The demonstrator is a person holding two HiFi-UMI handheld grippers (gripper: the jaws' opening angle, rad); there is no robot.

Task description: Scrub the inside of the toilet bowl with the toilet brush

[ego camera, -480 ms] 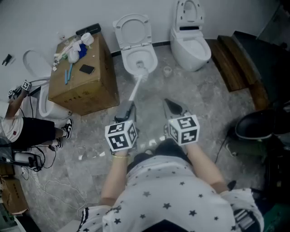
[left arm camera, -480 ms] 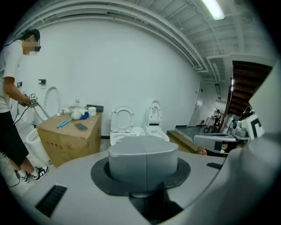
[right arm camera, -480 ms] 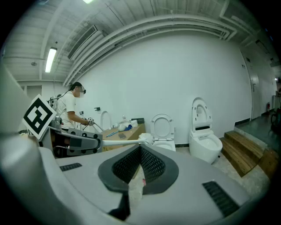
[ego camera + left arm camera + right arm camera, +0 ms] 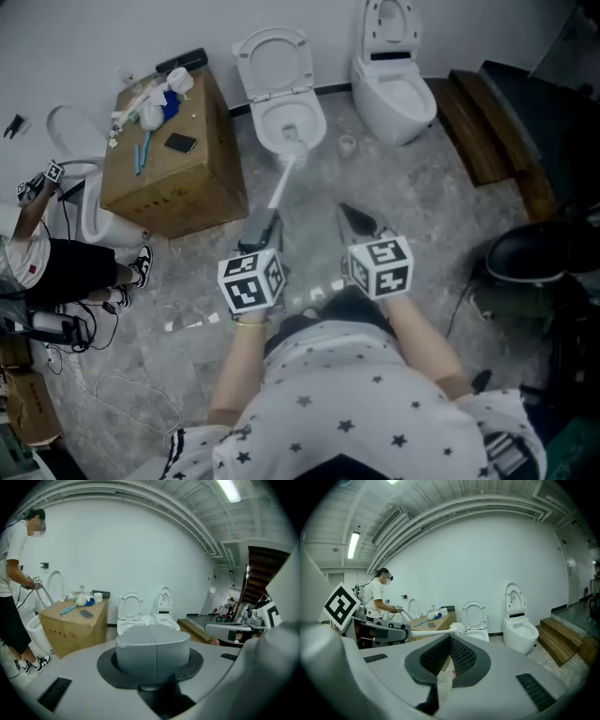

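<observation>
Left tool [image 4: 266,223] extended, clamping toilet brush [image 4: 281,183] | right tool [image 4: 357,218] closed alongside

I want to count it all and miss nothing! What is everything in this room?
toilets: two, white, lids up, far wall
toilet brush: one, white, head in the left toilet's bowl
cardboard box: one, brown, left of the toilets, clutter on top
small round thing: one, pale, floor between the toilets
wooden steps: one set, brown, right side
other person: one, white shirt, far left
left gripper: one, grey, shut on the toilet brush
right gripper: one, grey, shut, empty
</observation>
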